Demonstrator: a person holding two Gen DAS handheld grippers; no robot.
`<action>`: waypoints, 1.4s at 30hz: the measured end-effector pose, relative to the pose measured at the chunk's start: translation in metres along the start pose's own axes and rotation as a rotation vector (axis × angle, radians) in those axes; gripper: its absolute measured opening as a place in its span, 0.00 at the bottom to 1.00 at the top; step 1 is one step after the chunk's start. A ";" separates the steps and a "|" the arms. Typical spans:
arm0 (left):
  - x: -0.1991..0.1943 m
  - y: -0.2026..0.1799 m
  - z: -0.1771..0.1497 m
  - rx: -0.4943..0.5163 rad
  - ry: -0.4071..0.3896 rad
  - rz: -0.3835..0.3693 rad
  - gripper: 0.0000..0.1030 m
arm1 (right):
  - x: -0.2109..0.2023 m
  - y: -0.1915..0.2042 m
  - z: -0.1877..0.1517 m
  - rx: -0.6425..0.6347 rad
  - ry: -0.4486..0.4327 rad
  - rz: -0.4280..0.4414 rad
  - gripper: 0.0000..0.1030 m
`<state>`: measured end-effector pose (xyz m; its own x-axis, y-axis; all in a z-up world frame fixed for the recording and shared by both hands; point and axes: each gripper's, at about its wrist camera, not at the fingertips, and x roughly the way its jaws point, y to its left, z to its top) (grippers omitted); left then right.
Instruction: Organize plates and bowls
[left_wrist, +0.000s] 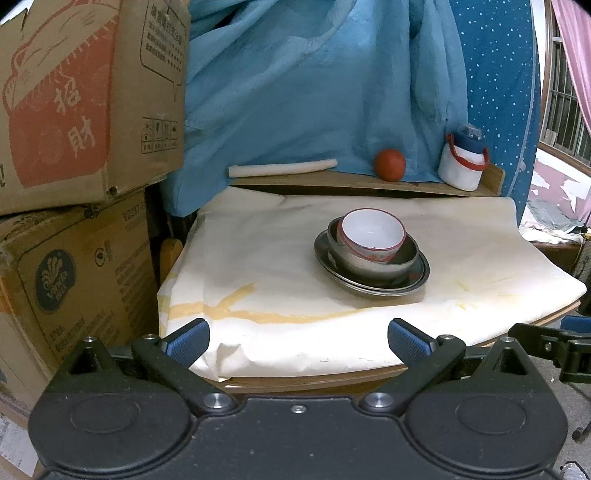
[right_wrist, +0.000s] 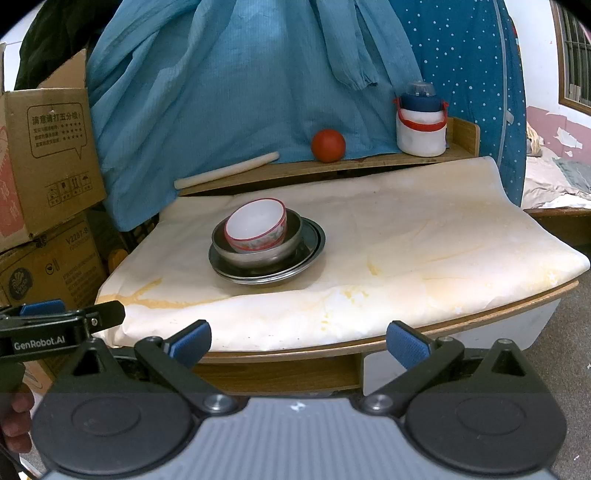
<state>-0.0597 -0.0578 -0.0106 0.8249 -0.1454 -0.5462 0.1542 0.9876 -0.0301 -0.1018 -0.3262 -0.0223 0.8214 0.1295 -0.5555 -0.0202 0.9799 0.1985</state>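
Observation:
A white ceramic bowl with a red rim sits tilted inside a steel bowl, which rests on stacked steel plates. The stack stands on a table covered with stained white paper. My left gripper is open and empty, held in front of the table's near edge. My right gripper is open and empty, also short of the table's near edge. The left gripper also shows at the left edge of the right wrist view.
A raised wooden ledge at the back holds a white roll, a red ball and a white jug with a blue lid. Cardboard boxes stack at the left. Blue cloth hangs behind.

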 end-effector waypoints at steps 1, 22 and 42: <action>0.000 0.000 0.000 0.000 -0.001 -0.001 0.99 | 0.000 0.000 0.000 -0.001 0.000 0.000 1.00; 0.003 0.001 0.002 -0.001 0.009 -0.002 0.99 | 0.000 0.001 0.001 -0.001 -0.002 -0.006 1.00; 0.003 0.001 0.001 -0.002 0.002 0.002 0.99 | 0.003 0.000 0.002 -0.008 0.001 -0.002 1.00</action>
<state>-0.0564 -0.0569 -0.0111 0.8243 -0.1431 -0.5478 0.1512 0.9880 -0.0306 -0.0984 -0.3260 -0.0219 0.8208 0.1272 -0.5569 -0.0225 0.9813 0.1910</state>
